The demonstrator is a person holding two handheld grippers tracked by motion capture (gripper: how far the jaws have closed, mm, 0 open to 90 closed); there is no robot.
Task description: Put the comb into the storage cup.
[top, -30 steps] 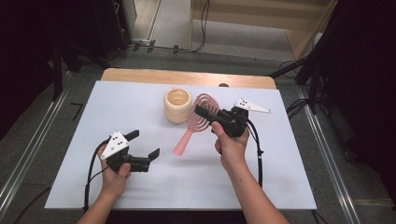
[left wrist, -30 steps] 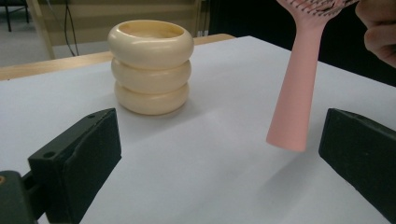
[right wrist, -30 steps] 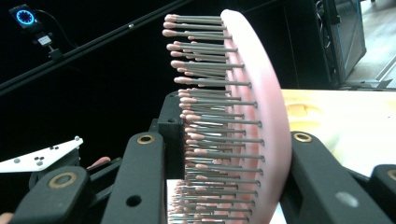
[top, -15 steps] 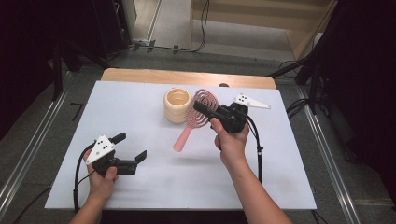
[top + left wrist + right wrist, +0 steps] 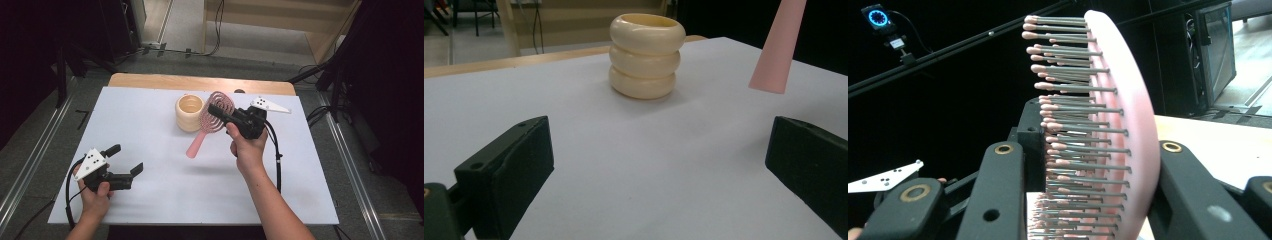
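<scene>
Pink brush is clamped by its head in the right gripper, handle slanting down-left toward the wide-open, empty left gripper.

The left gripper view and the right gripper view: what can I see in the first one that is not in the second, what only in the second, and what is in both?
Left gripper view alone: the cream ringed cup standing upright on the white table, and the open left tongs with nothing between them.

Right gripper view alone: the brush's bristles seen from the side, with the right tongs shut on the brush head.

Both: the pink hairbrush, though the left gripper view catches just its handle tip, raised off the table.
</scene>
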